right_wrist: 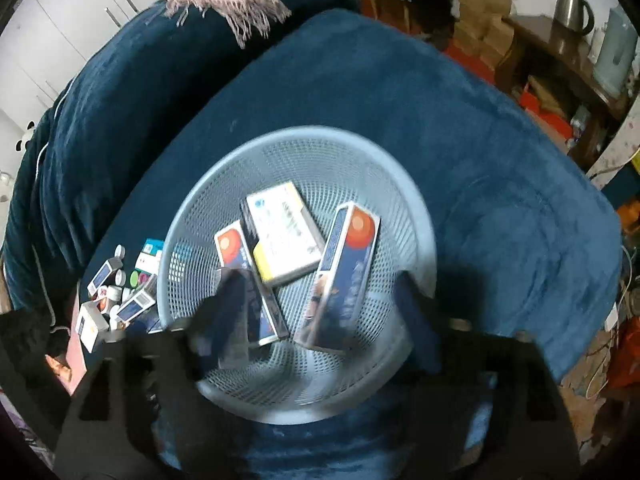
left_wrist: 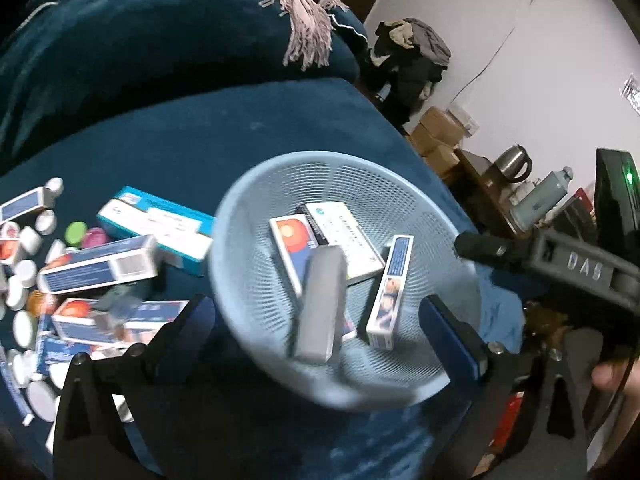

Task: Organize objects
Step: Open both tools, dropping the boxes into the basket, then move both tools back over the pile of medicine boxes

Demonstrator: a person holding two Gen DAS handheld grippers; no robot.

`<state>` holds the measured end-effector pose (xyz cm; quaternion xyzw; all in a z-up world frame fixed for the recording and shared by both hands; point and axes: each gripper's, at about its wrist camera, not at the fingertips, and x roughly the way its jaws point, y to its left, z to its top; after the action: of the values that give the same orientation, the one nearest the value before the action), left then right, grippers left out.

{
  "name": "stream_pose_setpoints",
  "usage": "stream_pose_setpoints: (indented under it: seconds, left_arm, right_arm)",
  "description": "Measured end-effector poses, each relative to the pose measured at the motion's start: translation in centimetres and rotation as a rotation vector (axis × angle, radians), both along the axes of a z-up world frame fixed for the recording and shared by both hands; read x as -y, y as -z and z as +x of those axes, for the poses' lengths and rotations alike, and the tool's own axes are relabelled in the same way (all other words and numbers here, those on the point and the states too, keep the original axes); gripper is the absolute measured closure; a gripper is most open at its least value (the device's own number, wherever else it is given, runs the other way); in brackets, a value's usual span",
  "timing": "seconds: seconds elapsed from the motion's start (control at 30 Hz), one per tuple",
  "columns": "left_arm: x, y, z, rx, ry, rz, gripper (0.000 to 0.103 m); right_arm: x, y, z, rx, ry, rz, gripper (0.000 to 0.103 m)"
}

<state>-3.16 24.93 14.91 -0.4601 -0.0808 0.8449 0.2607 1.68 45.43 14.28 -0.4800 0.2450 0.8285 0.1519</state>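
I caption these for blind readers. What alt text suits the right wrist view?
A pale blue mesh basket on a dark blue blanket holds several medicine boxes, seen between the open right gripper's blurred fingers. More boxes and small bottles lie left of the basket.

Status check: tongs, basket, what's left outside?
Both tongs open over basket. Grey box, blurred, between left tongs. Boxes and bottles outside it. Nothing blocking.

We saw a surface draped in dark blue plush cloth (left_wrist: pixel 240 132). On it sat a pale blue mesh basket (left_wrist: pixel 424 204), and just beside that, to the left, a heap of medicine boxes (left_wrist: pixel 100 268) lay mixed with small white bottles (left_wrist: pixel 24 272) and a green cap (left_wrist: pixel 76 232).
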Motion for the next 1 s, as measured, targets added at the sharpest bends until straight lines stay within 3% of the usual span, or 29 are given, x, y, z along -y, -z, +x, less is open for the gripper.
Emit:
stream_pose_setpoints:
  seconds: [0.33, 0.6, 0.8, 1.0]
  left_arm:
    - [6.4, 0.4, 0.6, 0.023, -0.111, -0.010, 0.001]
    - [11.4, 1.9, 0.5, 0.065, -0.181, -0.051, 0.001]
    - [14.5, 2.9, 0.6, 0.069, -0.199, -0.107, 0.001]
    - [15.9, 4.4, 1.1, 0.077, -0.159, -0.219, 0.001]
  right_arm:
    - [3.6, -0.8, -1.2, -0.008, -0.092, 0.032, 0.007]
    - [7.8, -0.8, -2.8, -0.001, -0.178, 0.052, 0.006]
    - [11.1, -0.5, -4.5, 0.013, -0.236, 0.060, 0.006]
    - [14.7, -0.4, -5.9, 0.025, -0.316, 0.090, 0.006]
